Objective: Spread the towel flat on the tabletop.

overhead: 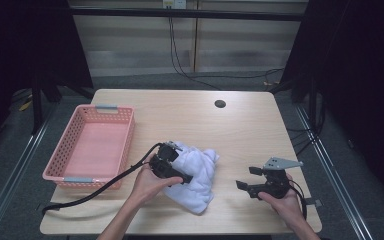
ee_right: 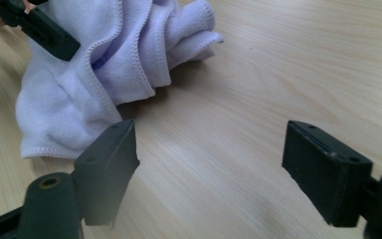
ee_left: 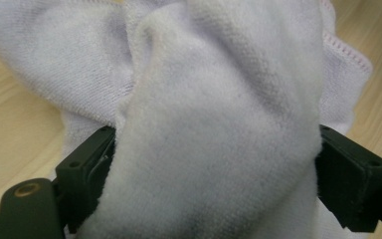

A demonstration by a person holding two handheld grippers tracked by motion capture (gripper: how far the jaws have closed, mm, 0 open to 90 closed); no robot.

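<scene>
Both forearms come in from the near edge of the table (overhead: 240, 120), the landmark here. The left hand (overhead: 147, 182) sits near the table's middle, wrapped around the left gripper (overhead: 177, 172), which is tilted low toward the tabletop. Its 2 jaws stand as wide as they go, with white towel (ee_left: 219, 124) bulging between them and brushing both inner faces. The right hand (overhead: 282, 197) rests toward the table's right near corner, holding the right gripper (overhead: 243, 178) level, pointing left. Its 2 jaws are spread wide apart above bare tabletop.
</scene>
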